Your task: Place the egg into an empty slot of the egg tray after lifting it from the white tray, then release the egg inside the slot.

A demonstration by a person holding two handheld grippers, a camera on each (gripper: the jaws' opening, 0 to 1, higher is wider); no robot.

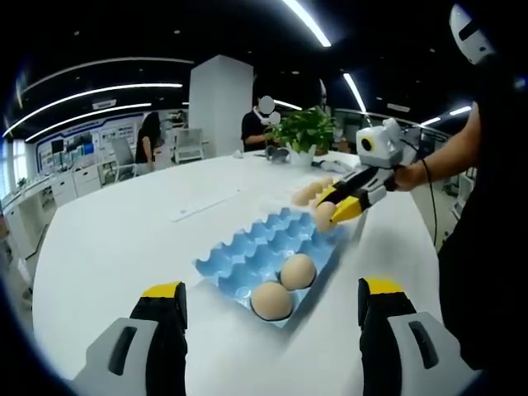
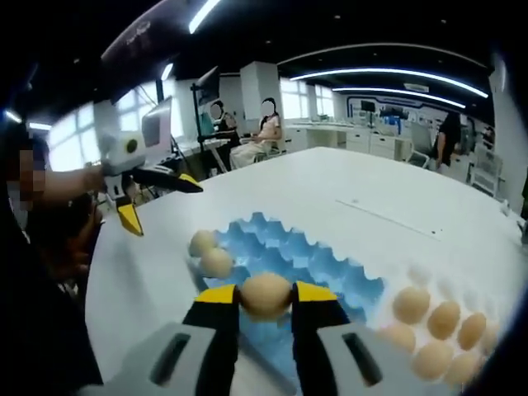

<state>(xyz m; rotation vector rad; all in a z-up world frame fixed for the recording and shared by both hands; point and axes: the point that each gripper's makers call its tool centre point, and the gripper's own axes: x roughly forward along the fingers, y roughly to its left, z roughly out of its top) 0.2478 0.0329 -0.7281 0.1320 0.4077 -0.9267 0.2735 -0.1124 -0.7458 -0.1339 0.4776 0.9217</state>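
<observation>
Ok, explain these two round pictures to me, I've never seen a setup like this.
No robot here: a person holds a two-jawed claw in each hand, and a fisheye camera rides on each. The left gripper view looks past the open left claw at a white table with a blue moulded egg tray holding two brown eggs. The right gripper view looks along the right claw, shut on a brown egg above that blue tray. More eggs sit in a white tray beside it. The left gripper view also shows the right claw with its egg at the tray's far end.
</observation>
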